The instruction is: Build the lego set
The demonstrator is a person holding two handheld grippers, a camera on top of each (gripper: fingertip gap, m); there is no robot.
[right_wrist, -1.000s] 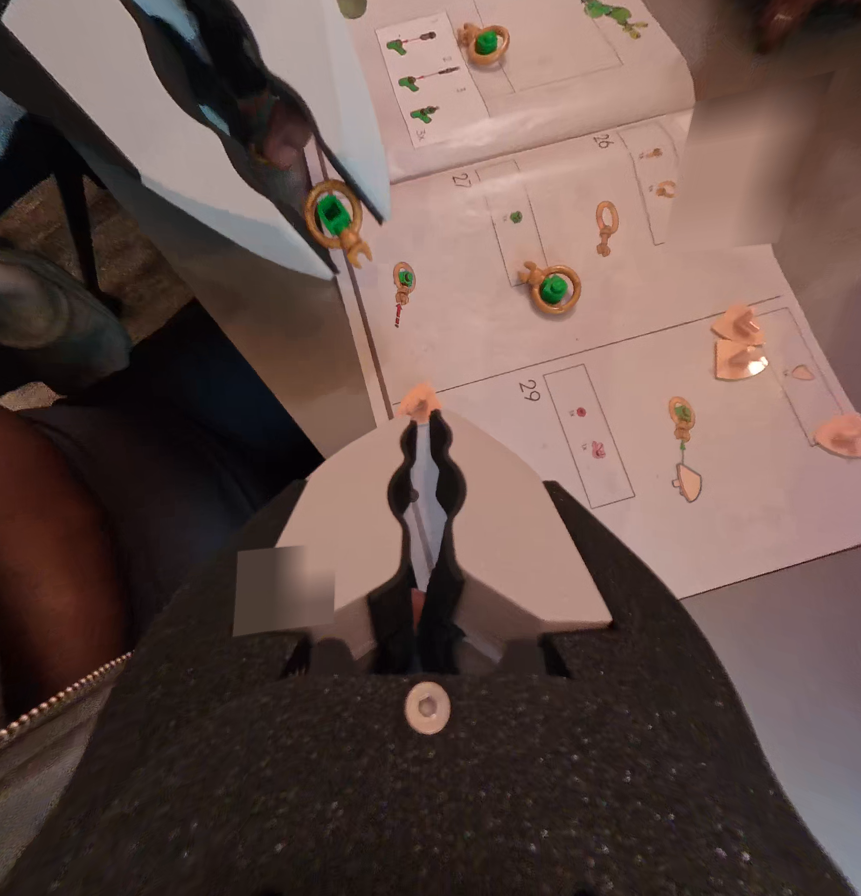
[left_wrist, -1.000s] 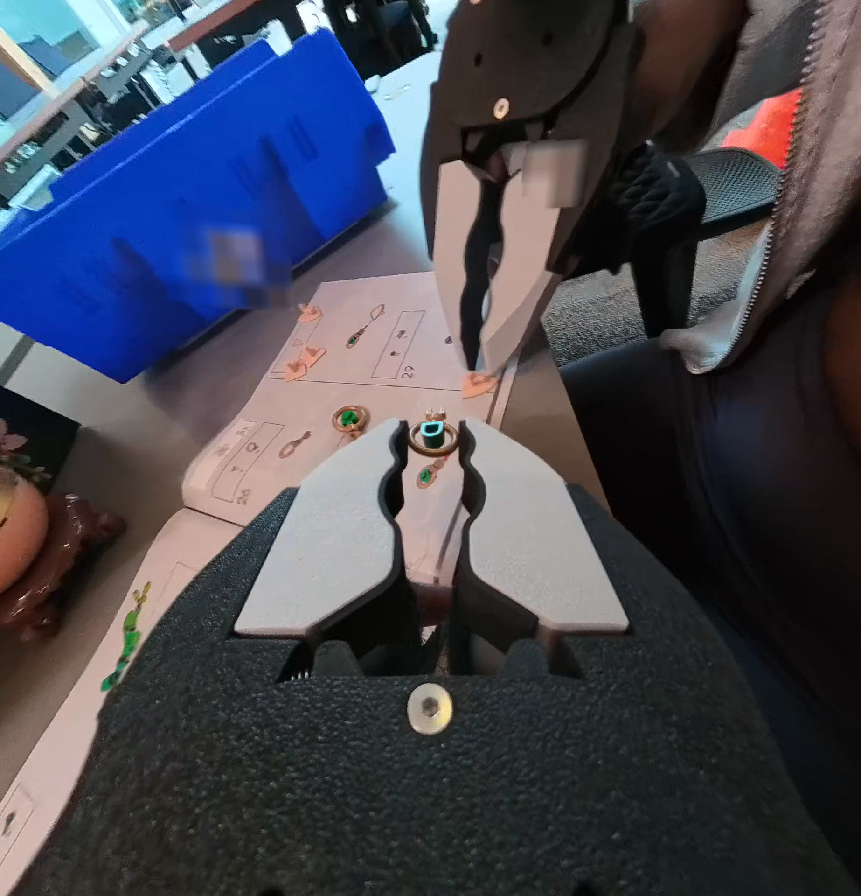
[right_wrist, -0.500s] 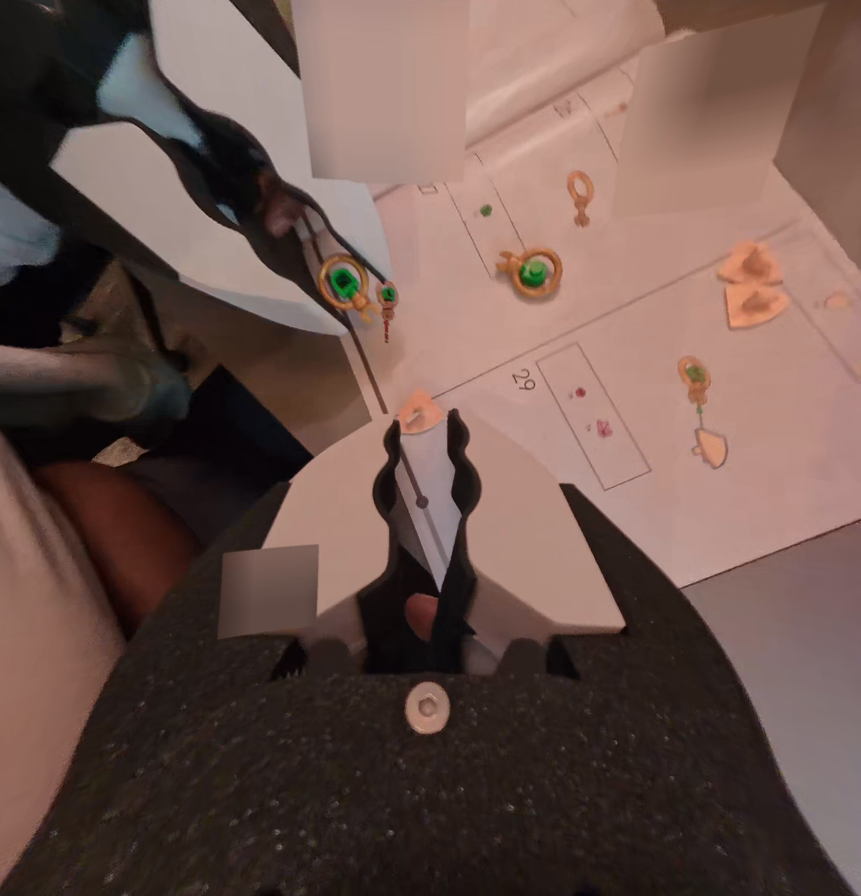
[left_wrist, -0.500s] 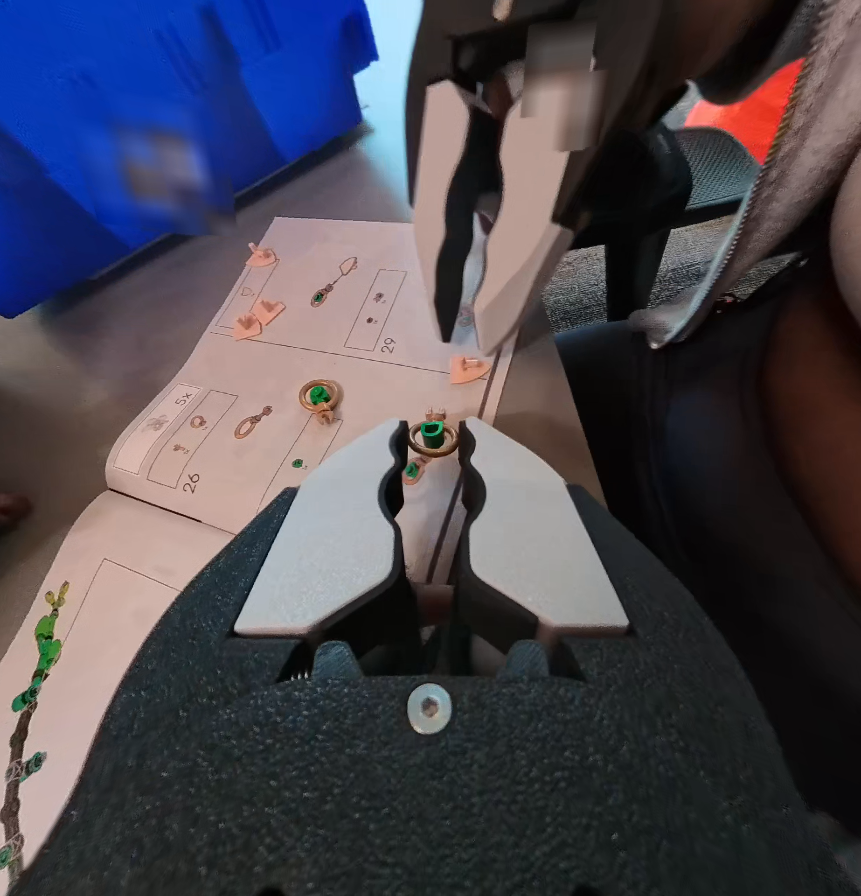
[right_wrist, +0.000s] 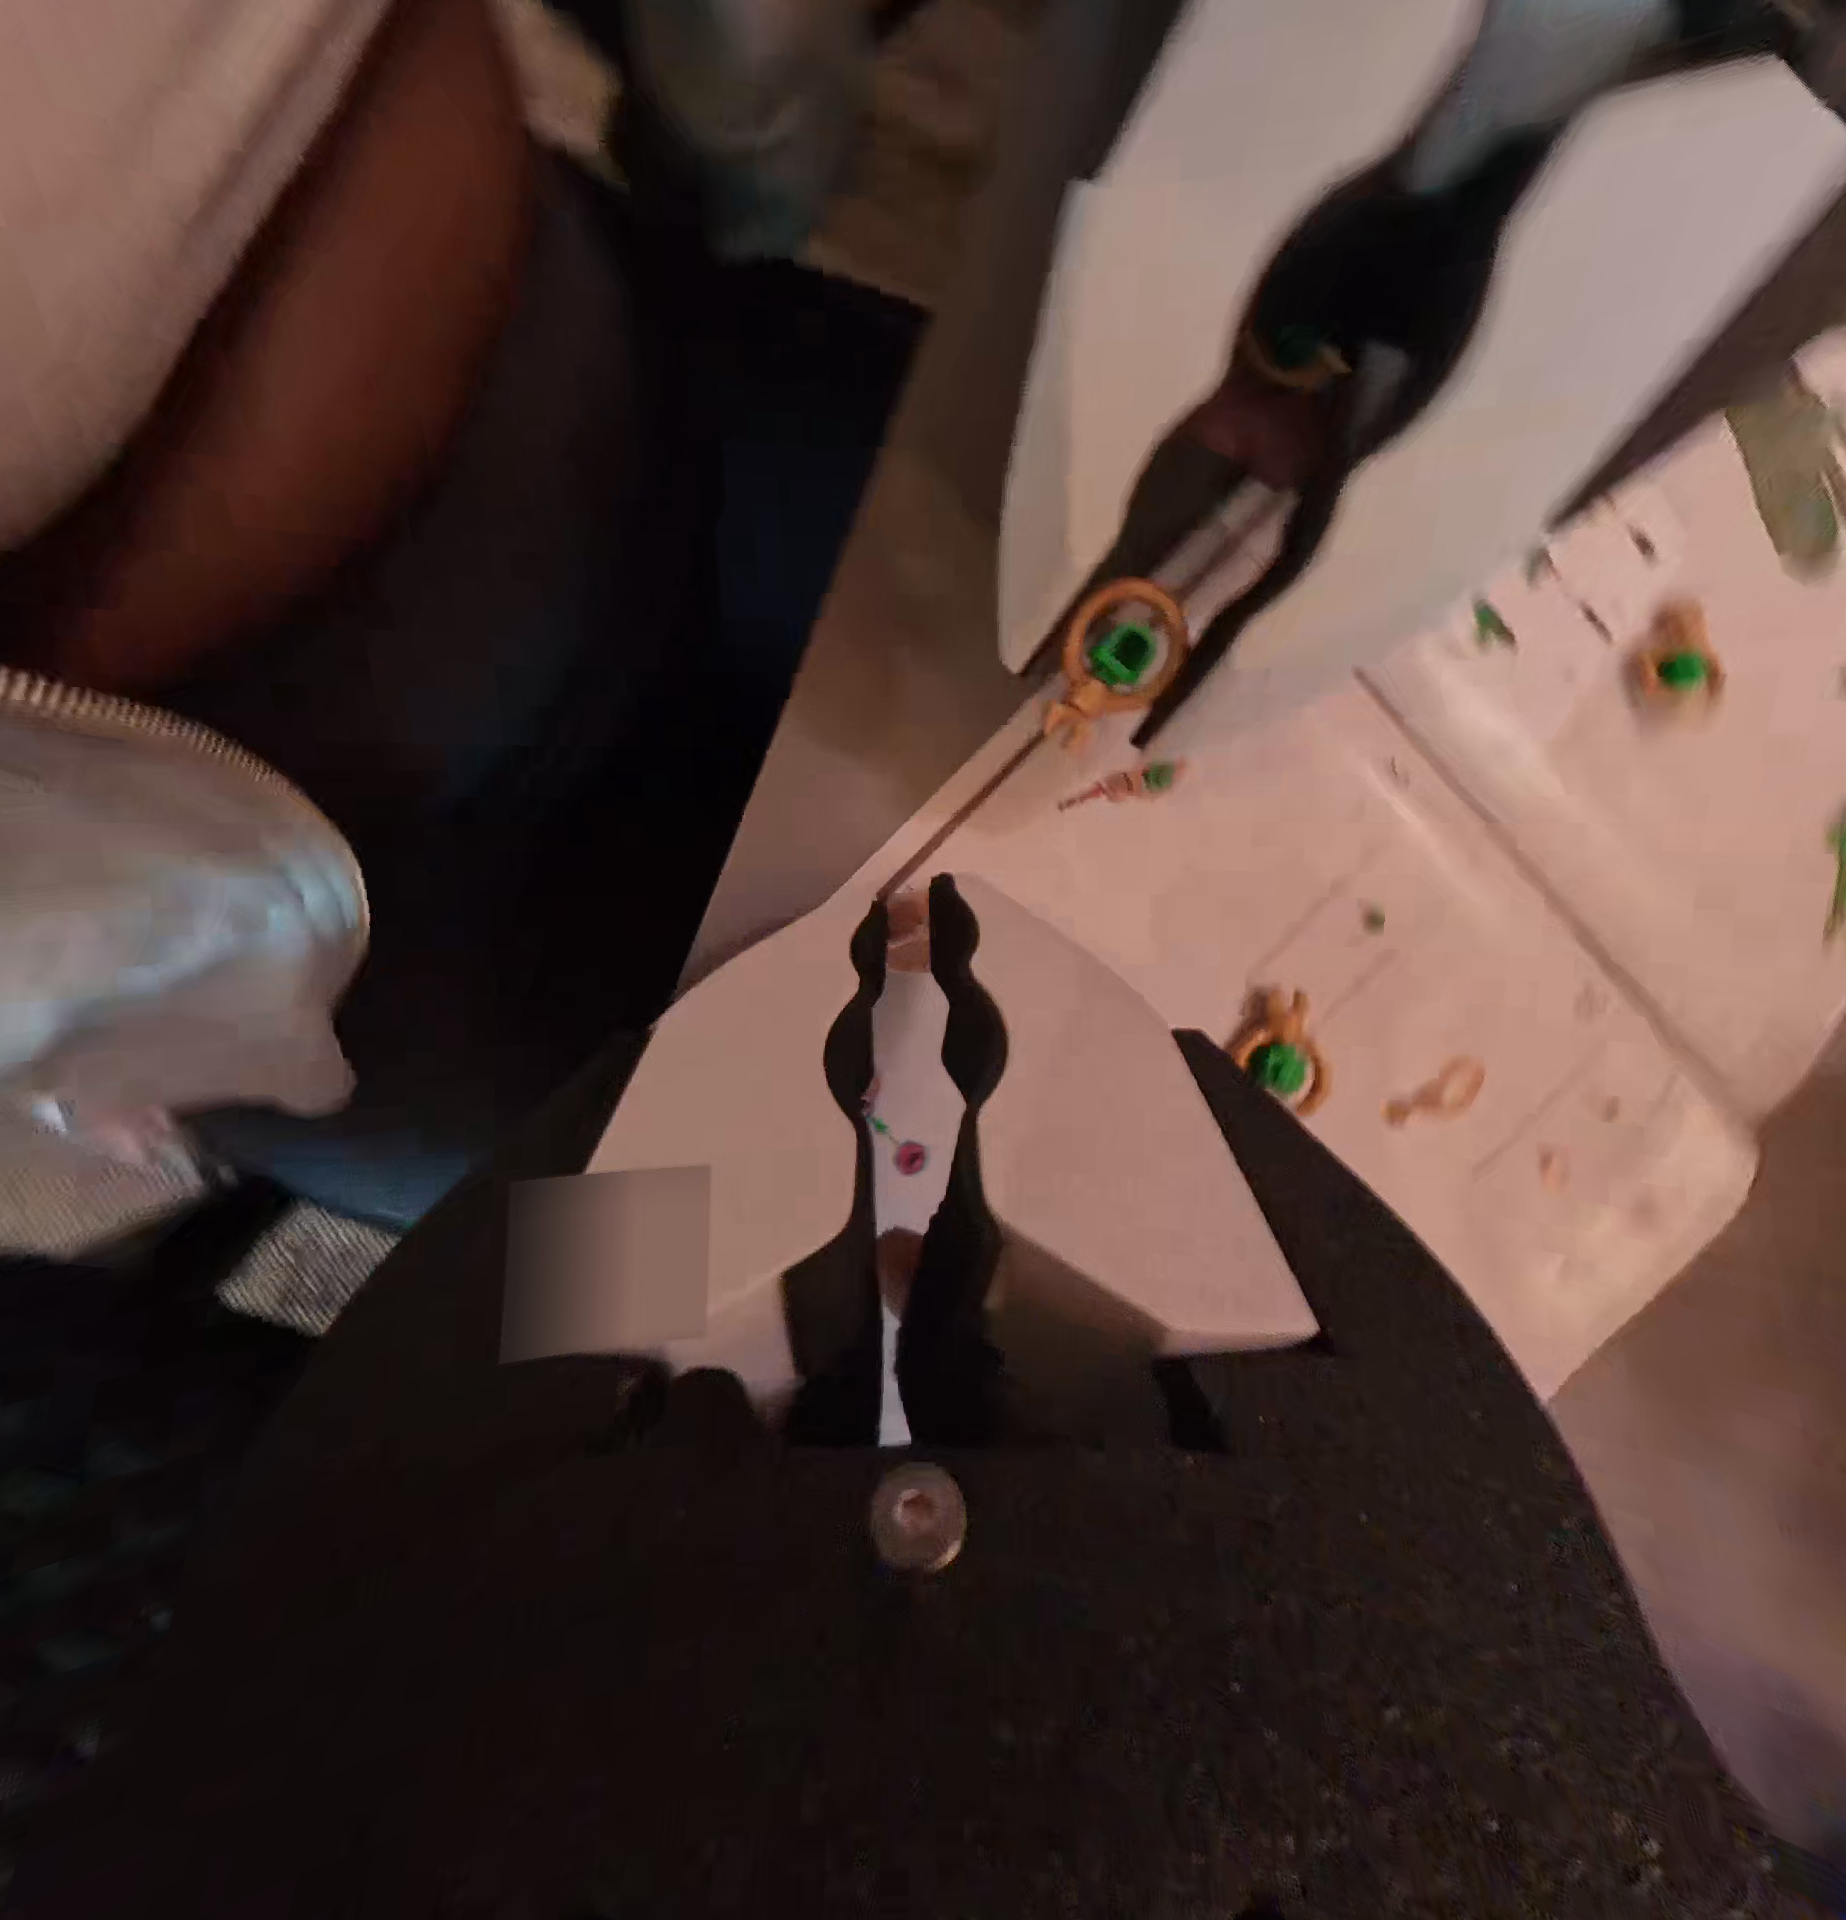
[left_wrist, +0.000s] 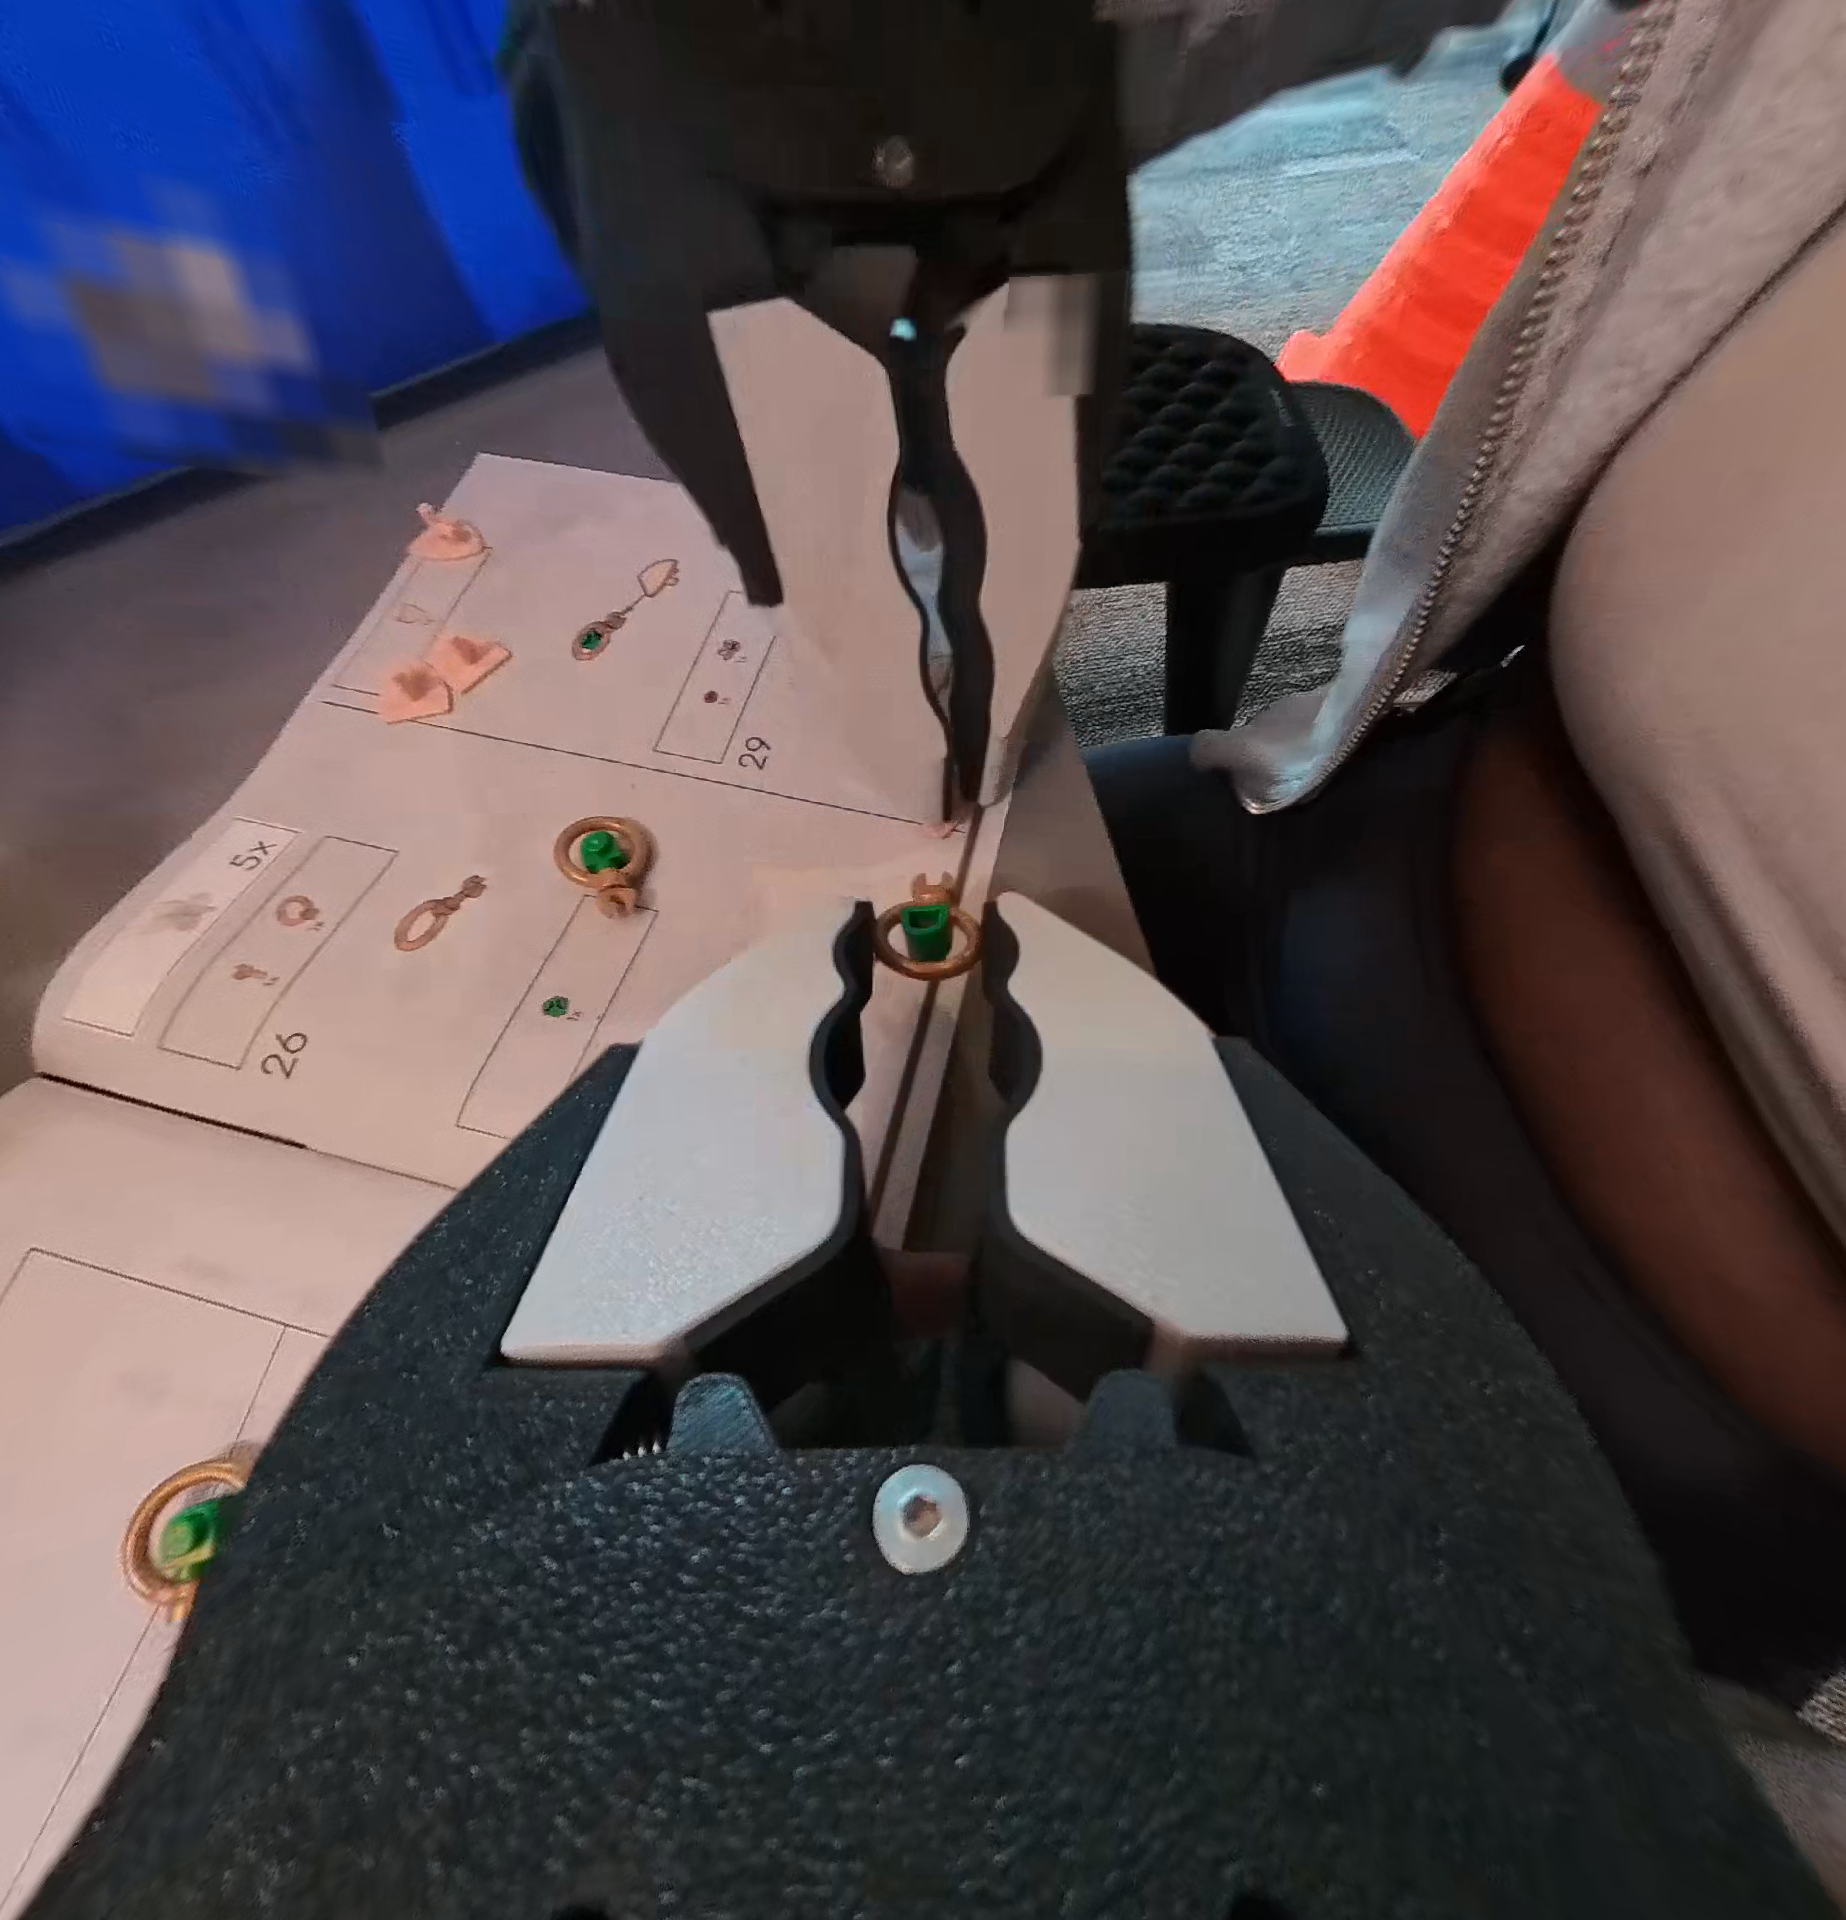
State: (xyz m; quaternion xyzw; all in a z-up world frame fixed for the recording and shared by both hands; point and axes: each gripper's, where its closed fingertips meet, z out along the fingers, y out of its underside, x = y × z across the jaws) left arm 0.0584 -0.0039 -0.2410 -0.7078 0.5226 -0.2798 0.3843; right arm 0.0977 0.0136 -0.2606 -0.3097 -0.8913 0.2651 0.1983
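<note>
My left gripper point(left_wrist: 924, 920) is shut on a gold ring with a green stud point(left_wrist: 924, 940), held just above the open instruction booklet point(left_wrist: 503, 790). It also shows in the right wrist view point(right_wrist: 1116, 665) at the upper right, ring point(right_wrist: 1121, 649) between its tips. My right gripper point(right_wrist: 908, 909) is narrowly closed on a small pink petal piece point(right_wrist: 906, 930) at the booklet's edge. In the left wrist view it points down point(left_wrist: 966, 805) just beyond the ring, with a sliver of the petal point(left_wrist: 945, 828) under its tips.
Two more gold rings with green studs point(left_wrist: 602, 852) point(left_wrist: 181, 1538) and several pink petal pieces point(left_wrist: 446, 665) lie on the booklet. A blue bin point(left_wrist: 223, 208) stands at the back left. A person's lap and a black chair armrest point(left_wrist: 1210, 457) are on the right.
The right gripper let the petal down on the page and opened half a second ago; now its jaws are closed around it again. The left gripper kept hold of the ring throughout.
</note>
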